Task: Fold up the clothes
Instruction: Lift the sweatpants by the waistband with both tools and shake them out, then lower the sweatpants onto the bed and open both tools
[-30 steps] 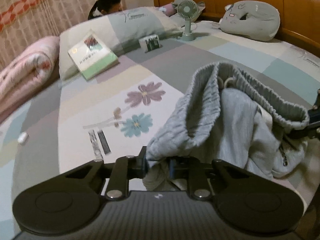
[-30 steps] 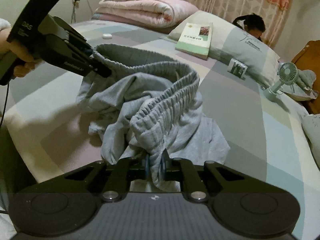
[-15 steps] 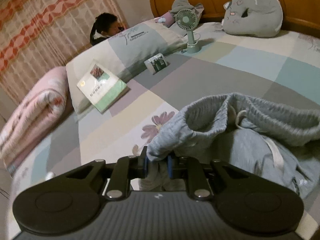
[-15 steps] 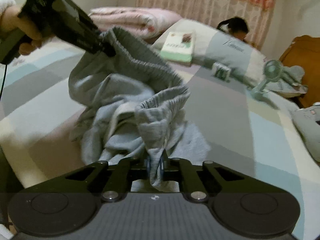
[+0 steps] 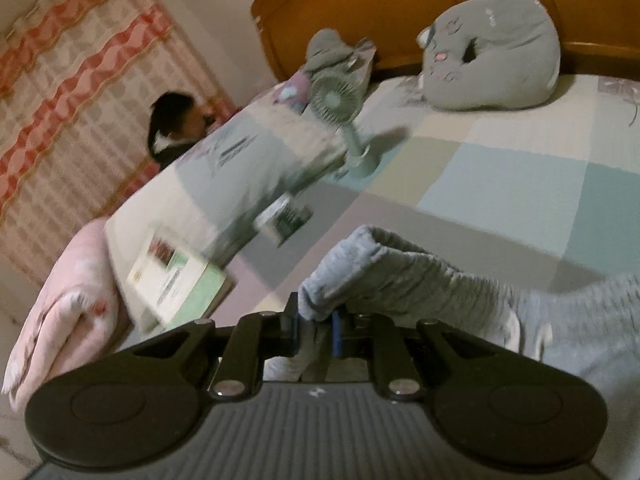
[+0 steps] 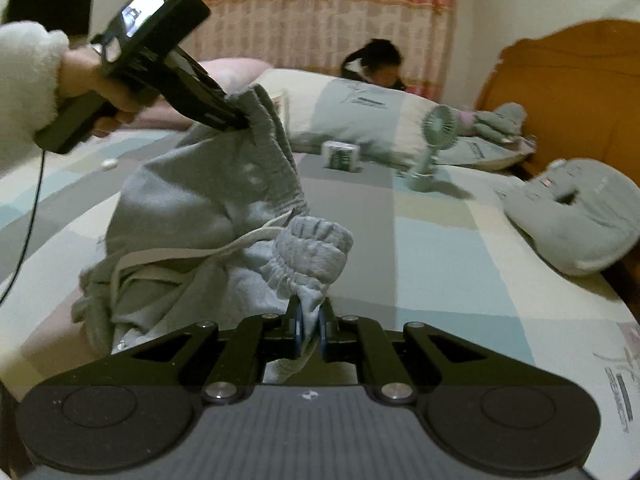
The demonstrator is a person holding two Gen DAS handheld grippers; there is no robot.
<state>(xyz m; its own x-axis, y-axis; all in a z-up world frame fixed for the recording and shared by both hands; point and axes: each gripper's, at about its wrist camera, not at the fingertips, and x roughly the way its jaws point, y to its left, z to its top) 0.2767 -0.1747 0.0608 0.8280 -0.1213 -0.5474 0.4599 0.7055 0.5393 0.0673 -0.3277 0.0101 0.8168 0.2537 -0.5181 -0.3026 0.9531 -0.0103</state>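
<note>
**Grey trousers lifted off the bed**

The waistband has been pulled up and stretched out since a second ago. The left gripper (image 6: 240, 124) is closing its fingers on one end of the trousers (image 6: 208, 200), cloth pinched between them. The right gripper (image 6: 309, 330) is clenched tight on the other end. The rest of the trousers hangs down onto the patchwork bed (image 6: 440, 248), near a small fan (image 6: 434, 140).

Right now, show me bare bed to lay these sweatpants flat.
Freest: the checked sheet between the sweatpants, the desk fan and the grey cushion. Crowded: along the long pillow, where a small box, the fan and a book sit.
</note>
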